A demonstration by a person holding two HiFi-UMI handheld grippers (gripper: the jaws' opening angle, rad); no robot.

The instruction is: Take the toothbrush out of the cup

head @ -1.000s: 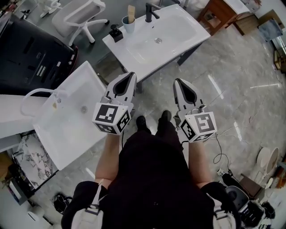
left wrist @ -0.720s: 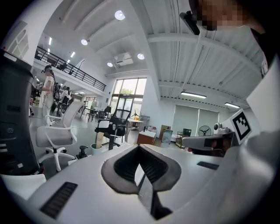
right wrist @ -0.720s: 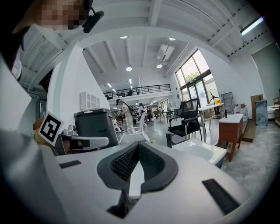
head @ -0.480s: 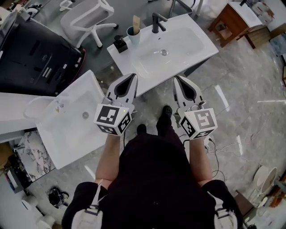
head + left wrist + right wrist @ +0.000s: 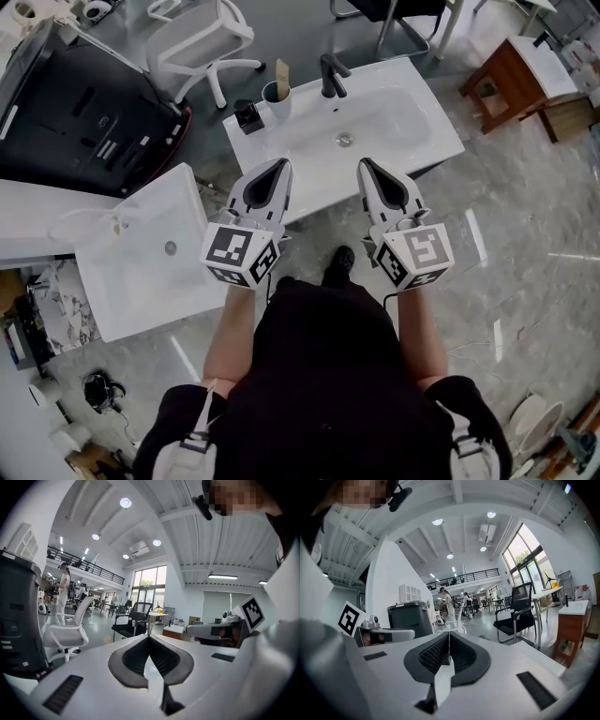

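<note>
Closing in on the sink (image 5: 394,131) is what the last second has amounted to. In the head view the white basin and its tap (image 5: 330,75) have slid down from the top edge toward the person, and the near rim now lies just under the two gripper tips.

The cup (image 5: 274,94) stands on the sink's back left corner, at about 10 o'clock from the drain. A small black thing (image 5: 248,116) sits just beside it at its 8 o'clock. The toothbrush (image 5: 282,73) stands upright in the cup, its pale top clear of the rim, and nothing touches it.

The left gripper (image 5: 278,165) and the right gripper (image 5: 366,165) are carried side by side as before, both pointing to 12 o'clock. Each is clenched on nothing. In both gripper views the ribbed pads meet tip to tip with only air between them, and beyond them is the open hall, not the sink, so the cup is not in their sight.

My reading is that the walk-up is nearly done and the pick has not started. The cup sits almost dead ahead of the left gripper, at its 12 o'clock, so that one is better placed. It would need to open its jaws, tip down and reach across the basin's left side. The brush is thin and the cup is light, so a sideways nudge could topple both.
</note>
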